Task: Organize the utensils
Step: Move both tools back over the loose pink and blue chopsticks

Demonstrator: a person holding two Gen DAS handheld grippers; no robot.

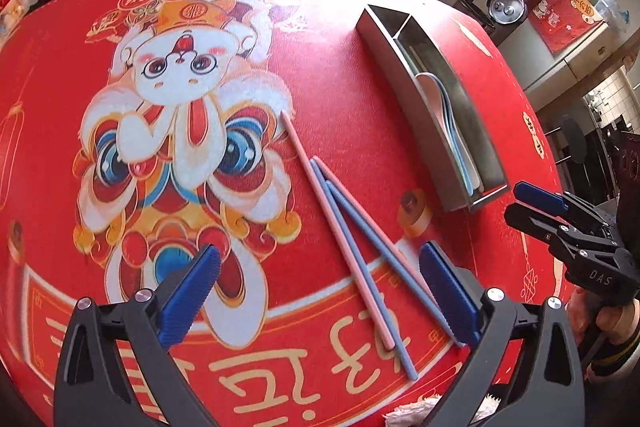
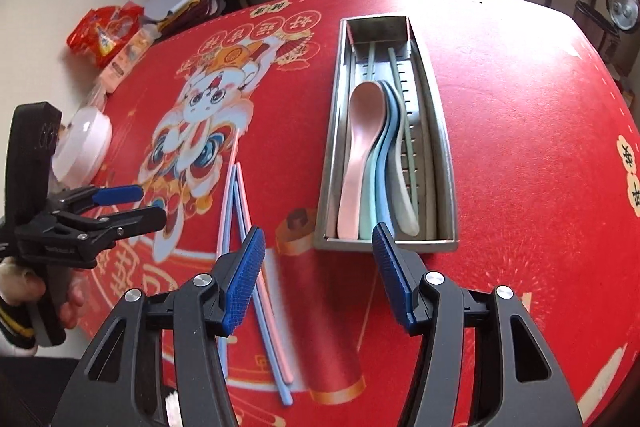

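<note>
both grippers hang spread and empty: left gripper (image 1: 318,289) over pink and blue chopsticks (image 1: 352,239) lying loose on the red worktop (image 2: 520,147), right gripper (image 2: 318,261), its body marked "das", near the steel utensil tray (image 2: 444,131) holding stacked spoons (image 2: 372,155).

My right gripper (image 2: 318,269) hangs with its blue fingers (image 2: 245,277) spread and empty over the red counter (image 2: 520,155), the steel tray (image 2: 447,163) of stacked spoons (image 2: 360,155) just beyond, pink and blue chopsticks (image 2: 234,211) lying left of it.
</note>
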